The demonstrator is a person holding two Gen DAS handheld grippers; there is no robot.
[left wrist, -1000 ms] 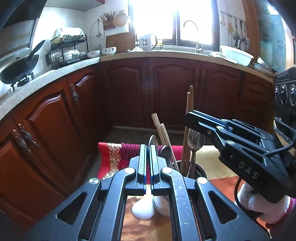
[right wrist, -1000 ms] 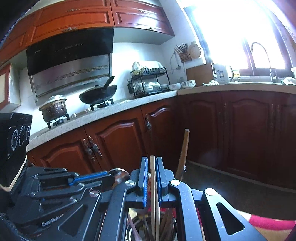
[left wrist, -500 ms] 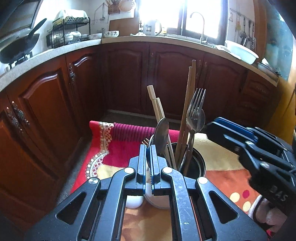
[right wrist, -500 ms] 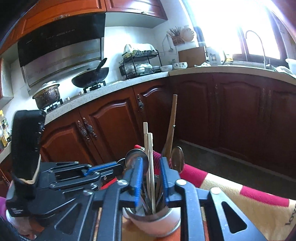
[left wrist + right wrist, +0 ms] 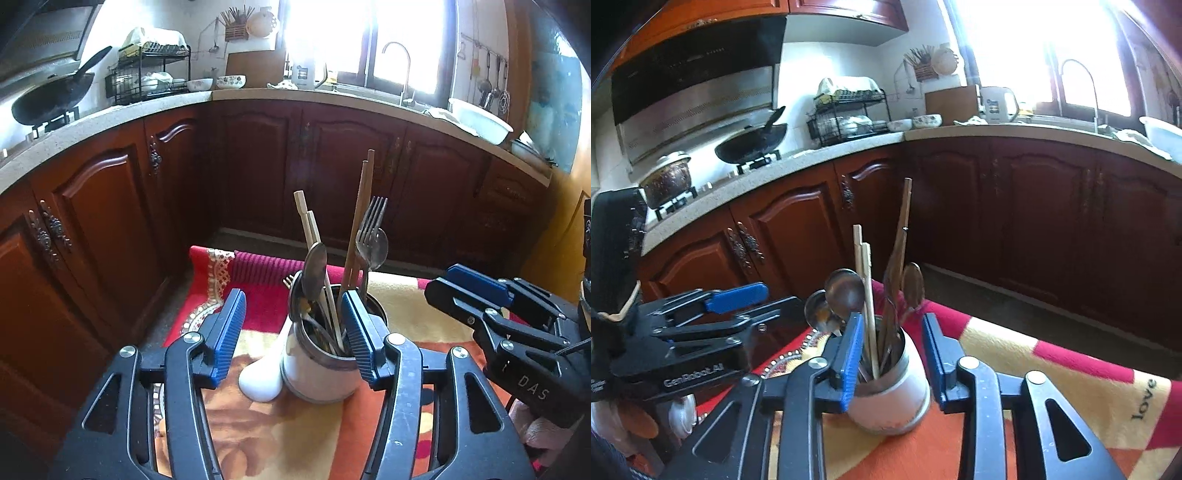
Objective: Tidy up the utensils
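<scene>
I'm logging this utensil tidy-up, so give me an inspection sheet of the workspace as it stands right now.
Surface: patterned cloth, red, orange and yellow.
Job's things: utensil holder upright, holding chopsticks, a fork and spoons; a white ceramic spoon lies against it.
Clutter: nothing seen.
Grippers: left gripper and right gripper both open, jaws just opening, nothing gripped.
Cables: one black lead at the right gripper.
Surroundings: dark wood cabinets, wok, dish rack.
</scene>
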